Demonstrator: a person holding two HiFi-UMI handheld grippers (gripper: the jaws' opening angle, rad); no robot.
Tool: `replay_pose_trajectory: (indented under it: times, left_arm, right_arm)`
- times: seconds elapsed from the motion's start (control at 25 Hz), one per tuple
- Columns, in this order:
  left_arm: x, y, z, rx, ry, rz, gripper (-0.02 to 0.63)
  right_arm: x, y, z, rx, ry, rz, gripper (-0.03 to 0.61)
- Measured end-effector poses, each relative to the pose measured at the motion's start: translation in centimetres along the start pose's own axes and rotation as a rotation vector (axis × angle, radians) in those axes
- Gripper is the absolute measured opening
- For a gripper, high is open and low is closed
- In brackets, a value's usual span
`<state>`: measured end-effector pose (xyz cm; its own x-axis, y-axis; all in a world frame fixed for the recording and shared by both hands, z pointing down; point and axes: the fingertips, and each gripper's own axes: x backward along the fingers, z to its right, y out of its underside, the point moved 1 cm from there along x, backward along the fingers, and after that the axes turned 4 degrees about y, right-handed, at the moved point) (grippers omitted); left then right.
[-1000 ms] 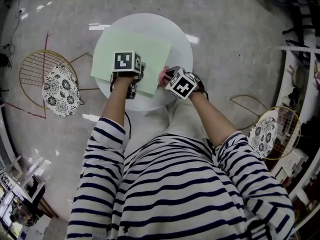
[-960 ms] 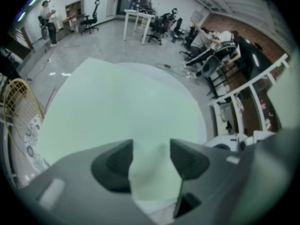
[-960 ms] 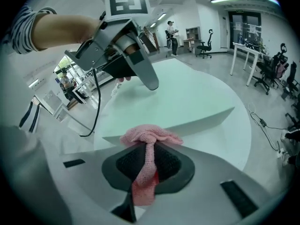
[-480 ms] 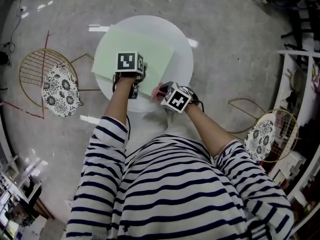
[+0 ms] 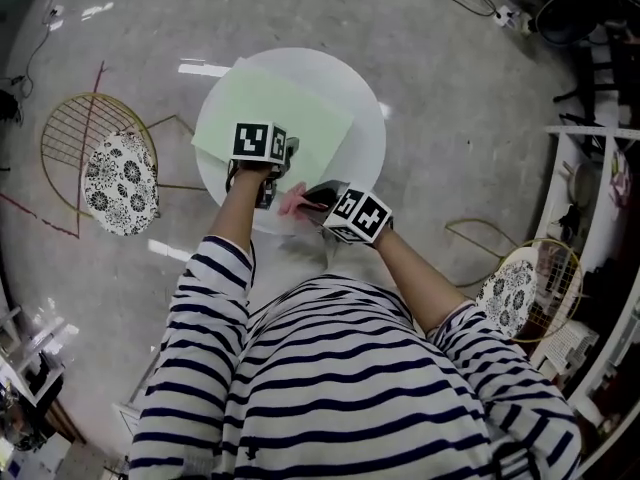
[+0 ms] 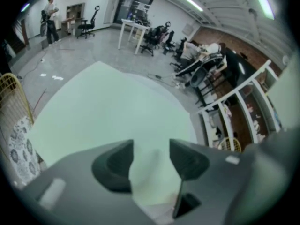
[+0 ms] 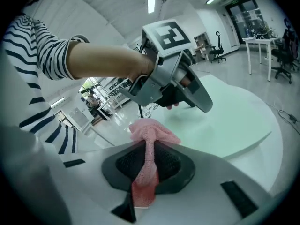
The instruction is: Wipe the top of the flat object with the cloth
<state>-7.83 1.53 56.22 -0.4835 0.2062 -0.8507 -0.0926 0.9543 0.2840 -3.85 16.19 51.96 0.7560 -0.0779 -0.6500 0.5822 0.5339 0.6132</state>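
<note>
Between the closed jaws of the right hand-held gripper [image 7: 149, 150] the pink cloth [image 7: 151, 131] is pinched, with a tuft of it bunched up past the fingertips. From there the pale green flat sheet [image 5: 275, 103] is found ahead and to the left, farther from the person. In the head view the cloth is seen over the near part of the round white worktop [image 5: 366, 156], just short of the sheet's near edge, and no contact with the sheet can be made out. The sheet is laid askew, its long axis running from far left to nearer right. The left hand-held gripper [image 6: 151, 146] is placed nearer to it: its jaws are held apart and nothing is gripped, though the sheet's near edge is seen between them. It is judged that the cloth must be carried forward and lowered onto the sheet's top, beside the left hand-held gripper
</note>
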Motion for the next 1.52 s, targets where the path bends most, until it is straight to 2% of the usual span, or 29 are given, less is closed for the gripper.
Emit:
replay_pose_trajectory:
  times: [0.2,0.28,0.44,0.56,0.76,0.92,1.08,1.2,1.36,1.52]
  left_arm:
    - [3.6,-1.8,1.4,-0.015,0.079,0.189,0.23]
    - [6.2,-3.0,1.9,-0.067,0.091,0.293,0.218]
    - [11.5,-4.0,3.7,-0.243,0.158,0.488,0.207]
    - [15.3,-3.4,5.1,-0.299,0.208,0.61,0.187]
    - [20.6,-1.8,7.2,-0.371,0.184,0.775,0.091]
    - [23.8,-0.2,8.8,-0.388,0.205,0.862,0.023]
    - [26.0,0.9,11.0,-0.456,0.212,0.91,0.008]
    - [27.1,0.7,12.3,-0.477,0.226,0.949,0.008]
    - [27.0,0.6,13.1,-0.52,0.218,0.946,0.009]
    - [26.8,1.0,12.5,-0.512,0.209,0.927,0.009]
  right_arm:
    - [1.4,-2.1,-0.2,0.045,0.025,0.028,0.046]
    - [2.1,-3.1,0.0,0.052,0.045,0.047,0.046]
    - [3.8,-5.1,0.4,0.066,0.086,0.096,0.046]
    - [5.3,-6.6,0.1,0.079,0.102,0.142,0.046]
    - [9.0,-9.9,0.1,0.078,0.127,0.278,0.046]
    - [11.4,-12.8,-0.8,0.109,0.145,0.382,0.046]
    - [13.0,-15.1,-1.6,0.134,0.166,0.459,0.046]
    - [14.0,-16.1,-1.3,0.153,0.176,0.494,0.046]
    - [14.6,-16.6,-1.1,0.157,0.201,0.528,0.044]
    - [13.9,-16.8,-1.3,0.154,0.212,0.533,0.044]
